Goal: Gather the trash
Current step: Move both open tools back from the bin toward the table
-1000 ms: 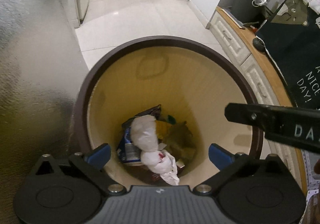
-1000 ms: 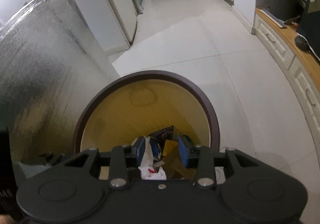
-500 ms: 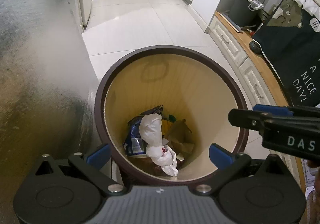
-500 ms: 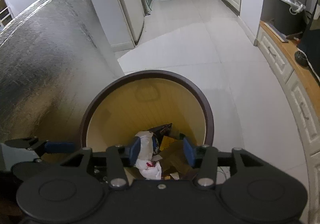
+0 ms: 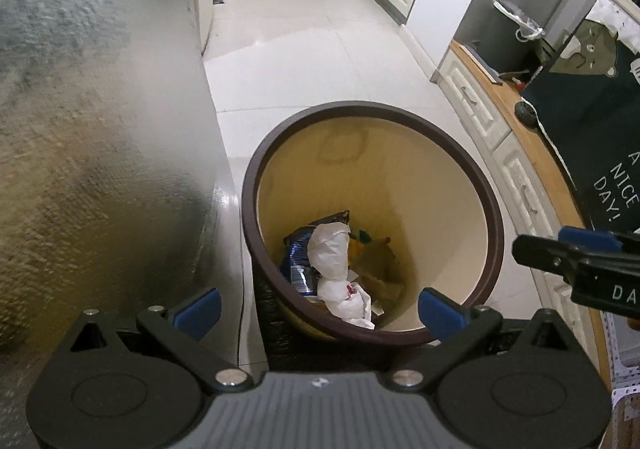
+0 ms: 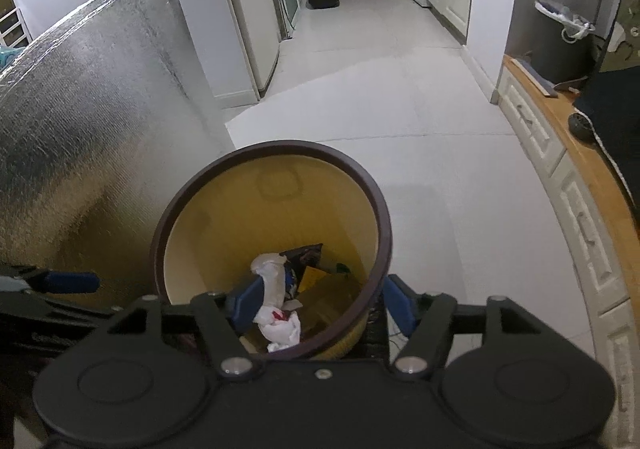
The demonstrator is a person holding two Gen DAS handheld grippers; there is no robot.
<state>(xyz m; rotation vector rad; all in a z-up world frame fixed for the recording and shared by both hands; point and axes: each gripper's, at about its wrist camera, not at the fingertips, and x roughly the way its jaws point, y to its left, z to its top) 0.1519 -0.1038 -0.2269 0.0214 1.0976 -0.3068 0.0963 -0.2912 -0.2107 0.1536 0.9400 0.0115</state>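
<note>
Two grippers hover over one round bin, cream inside with a dark brown rim (image 5: pixel 370 225), standing on the pale tiled floor (image 5: pixel 304 61) just beside a tall panel of crinkled silver foil (image 5: pixel 100 137); the left gripper (image 5: pixel 318 309) has its blue-padded fingers spread wide, wider than half the bin's mouth, and nothing sits between them; the right gripper (image 6: pixel 318 299) is about half open and also empty, one blue pad showing inside the rim line and the other outside it, though whether either touches the rim I cannot tell.

Down at the bottom lies the trash, and that is where the action belongs: a crumpled white plastic bag with a red smear (image 5: pixel 340 277), a blue printed snack wrapper (image 5: pixel 298 261) tucked against it, and scraps of brownish-yellow paper (image 5: pixel 380 265) alongside; the same white bundle shows in the right view (image 6: pixel 278 313).

Both tools look down over the near rim, which reads to me as a check on the contents, or a line-up for a grab at the bin's edge; open fingers suit either.

Off to the right runs a wooden worktop over white drawers (image 6: pixel 560 153), well apart from the bin; a dark cloth printed "A NICE DAY!" (image 5: pixel 600 153) drapes it.
</note>
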